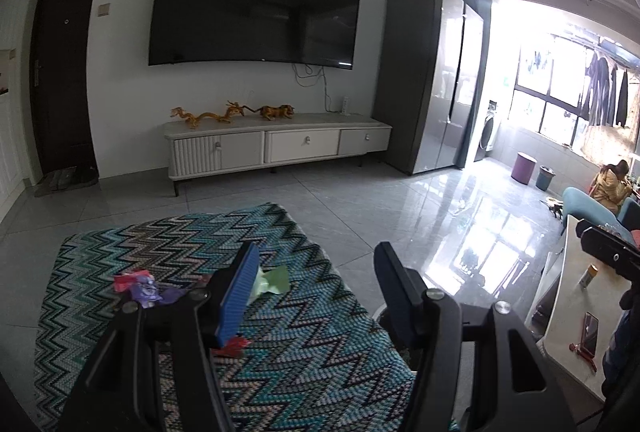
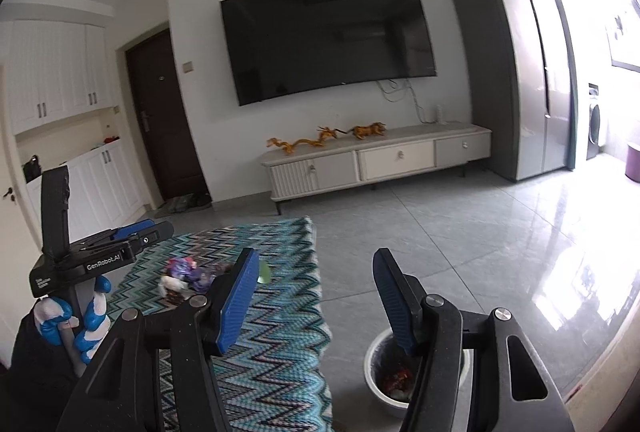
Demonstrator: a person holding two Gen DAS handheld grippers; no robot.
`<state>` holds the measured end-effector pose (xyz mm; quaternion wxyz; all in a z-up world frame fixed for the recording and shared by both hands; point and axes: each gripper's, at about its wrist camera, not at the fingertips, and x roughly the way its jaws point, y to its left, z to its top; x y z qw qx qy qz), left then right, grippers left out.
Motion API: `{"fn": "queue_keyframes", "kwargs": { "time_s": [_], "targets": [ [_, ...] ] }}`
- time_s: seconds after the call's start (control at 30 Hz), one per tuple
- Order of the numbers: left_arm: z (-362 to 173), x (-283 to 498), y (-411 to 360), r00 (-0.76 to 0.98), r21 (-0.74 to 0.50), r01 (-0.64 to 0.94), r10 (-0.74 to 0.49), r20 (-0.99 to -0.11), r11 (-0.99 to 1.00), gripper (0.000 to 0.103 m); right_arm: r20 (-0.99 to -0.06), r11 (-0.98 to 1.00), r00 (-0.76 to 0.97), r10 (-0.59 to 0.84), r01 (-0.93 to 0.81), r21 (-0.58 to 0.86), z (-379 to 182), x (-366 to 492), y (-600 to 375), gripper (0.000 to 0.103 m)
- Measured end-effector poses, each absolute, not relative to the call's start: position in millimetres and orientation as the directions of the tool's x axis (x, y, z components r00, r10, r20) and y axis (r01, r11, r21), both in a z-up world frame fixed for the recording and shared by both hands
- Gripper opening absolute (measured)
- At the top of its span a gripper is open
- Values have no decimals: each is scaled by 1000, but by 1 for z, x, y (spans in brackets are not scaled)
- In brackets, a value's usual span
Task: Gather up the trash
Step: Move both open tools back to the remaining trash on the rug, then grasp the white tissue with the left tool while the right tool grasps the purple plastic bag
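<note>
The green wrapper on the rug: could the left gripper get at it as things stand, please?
Probably yes. The left gripper is open and empty, and the green wrapper lies flat on the zigzag rug just ahead of its left finger, with nothing over it. The purple and red wrappers lie apart, further left.

Setting: a home, living room. Large dark television (image 1: 254, 4) mounted on a white wall, loose cables hanging below it. Under it, a low white media cabinet (image 1: 280, 146) with drawers, carrying golden dragon figurines (image 1: 208, 115). Tall grey double-door refrigerator (image 1: 432, 76) to the right of the cabinet. Dark entry door (image 2: 166, 116) at left, doormat at its foot, white built-in cupboards (image 2: 56, 72) beside it. Grey tiled floor (image 1: 360, 208) with a zigzag-patterned rug (image 1: 248, 312). Laundry (image 1: 604, 96) hangs by the bright balcony window; washing machine (image 2: 595, 126) there.
</note>
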<state>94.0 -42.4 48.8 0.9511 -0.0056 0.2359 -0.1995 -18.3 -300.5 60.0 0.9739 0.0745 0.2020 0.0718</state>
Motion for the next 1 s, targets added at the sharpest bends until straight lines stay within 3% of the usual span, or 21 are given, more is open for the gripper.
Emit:
{"fn": "queue_keyframes", "kwargs": {
  "time_s": [0.4,1.0],
  "targets": [
    [67,90,60,893,-81,201,-217,-394,976,56,-340,935,871,354,-325,142,92,16,-234,57],
    [-21,151,97,795,-140,172,-221,-565,975,49,-475,873,737,480,-454,179,39,102,-171,57]
  ]
}}
